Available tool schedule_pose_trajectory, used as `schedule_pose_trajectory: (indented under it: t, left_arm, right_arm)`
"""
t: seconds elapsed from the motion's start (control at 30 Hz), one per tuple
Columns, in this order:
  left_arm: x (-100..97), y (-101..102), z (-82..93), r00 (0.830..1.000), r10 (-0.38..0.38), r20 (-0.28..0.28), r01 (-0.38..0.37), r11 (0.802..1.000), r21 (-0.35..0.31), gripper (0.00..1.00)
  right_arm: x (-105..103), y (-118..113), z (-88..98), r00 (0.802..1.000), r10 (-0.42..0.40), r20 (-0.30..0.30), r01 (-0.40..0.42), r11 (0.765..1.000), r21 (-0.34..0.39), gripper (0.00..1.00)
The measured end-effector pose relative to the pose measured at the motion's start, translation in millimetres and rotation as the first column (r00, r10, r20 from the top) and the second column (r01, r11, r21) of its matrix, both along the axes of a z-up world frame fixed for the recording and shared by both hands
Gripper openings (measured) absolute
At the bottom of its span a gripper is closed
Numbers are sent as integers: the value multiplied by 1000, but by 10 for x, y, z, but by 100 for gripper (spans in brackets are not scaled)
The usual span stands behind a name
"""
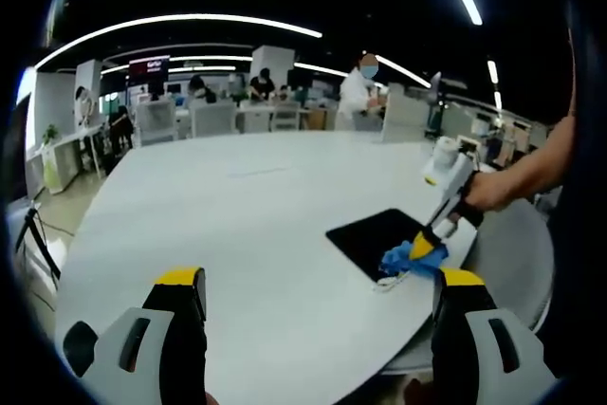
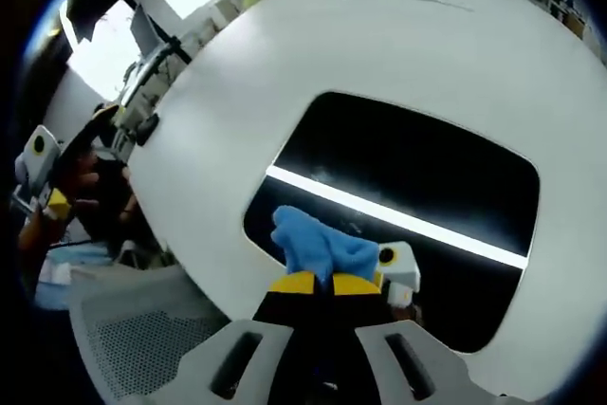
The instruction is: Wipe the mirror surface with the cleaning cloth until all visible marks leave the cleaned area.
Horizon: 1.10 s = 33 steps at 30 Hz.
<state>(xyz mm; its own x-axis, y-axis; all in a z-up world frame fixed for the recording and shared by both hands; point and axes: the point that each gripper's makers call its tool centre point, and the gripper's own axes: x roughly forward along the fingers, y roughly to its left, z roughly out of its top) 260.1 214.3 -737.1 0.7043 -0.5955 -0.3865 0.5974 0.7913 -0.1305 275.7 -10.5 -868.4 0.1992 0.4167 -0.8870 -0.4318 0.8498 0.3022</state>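
Observation:
The mirror is a dark rounded rectangle lying flat on the white table, and a bright ceiling strip is reflected across it. My right gripper is shut on a blue cleaning cloth, which rests on the mirror's near edge. In the left gripper view the mirror lies near the table's right edge, with the right gripper pressing the cloth onto its near corner. My left gripper hovers open over the table, with nothing between its jaws.
A grey mesh chair stands beside the table's edge, close to the mirror. The person's hand holds the right gripper. The white table stretches far to the left. People sit at desks in the background.

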Motion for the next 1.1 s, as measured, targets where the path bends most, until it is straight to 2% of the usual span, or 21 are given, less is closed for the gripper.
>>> schedule_pose_trajectory:
  t: [0.4,0.83,1.1]
  left_arm:
    - [-30,36,-19,1000,14,-8,-14,1000,3,100]
    - [-41,81,-51,999,22,-23,-22,1000,11,100]
    - [-23,92,-48,999,33,-22,-32,999,8,100]
  right_arm:
    - [416,-71,0,1000,-29,0,29,999,-18,0]
    - [1084,-153,-25,998,-53,19,54,997,-62,0]
    - [1252,-144,-24,998,-60,24,62,996,-71,0]
